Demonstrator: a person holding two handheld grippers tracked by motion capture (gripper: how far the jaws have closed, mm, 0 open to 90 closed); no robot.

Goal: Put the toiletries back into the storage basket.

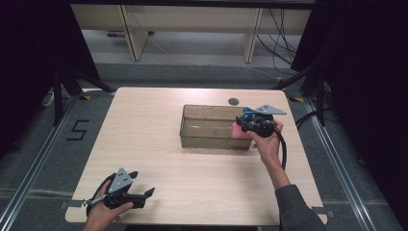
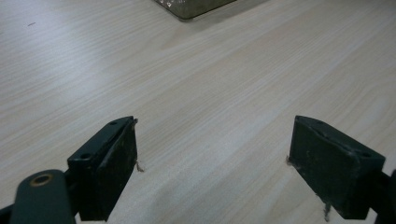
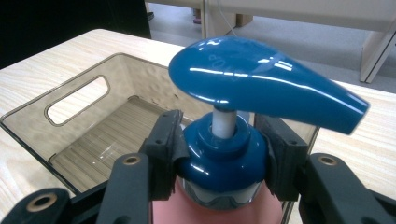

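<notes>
The right gripper (image 3: 219, 154) clamps its fingers on the pump bottle's (image 3: 219, 158) collar above the bin's (image 1: 211, 139) right end; lowering it upright avoids the wall. The left gripper (image 1: 139, 195) rests released near the surface's front-left corner.

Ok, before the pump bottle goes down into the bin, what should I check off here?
1. Right gripper clamped on the pump bottle at its blue collar: ok.
2. Bottle upright in the grip: ok.
3. Bin has bare floor to take it: ok.
4. Bottle fully over the bin opening, not its right wall: cannot tell.
5. Left gripper open and holding nothing, apart from the bin: ok.
6. Table around the bin free of obstacles: ok.
</notes>
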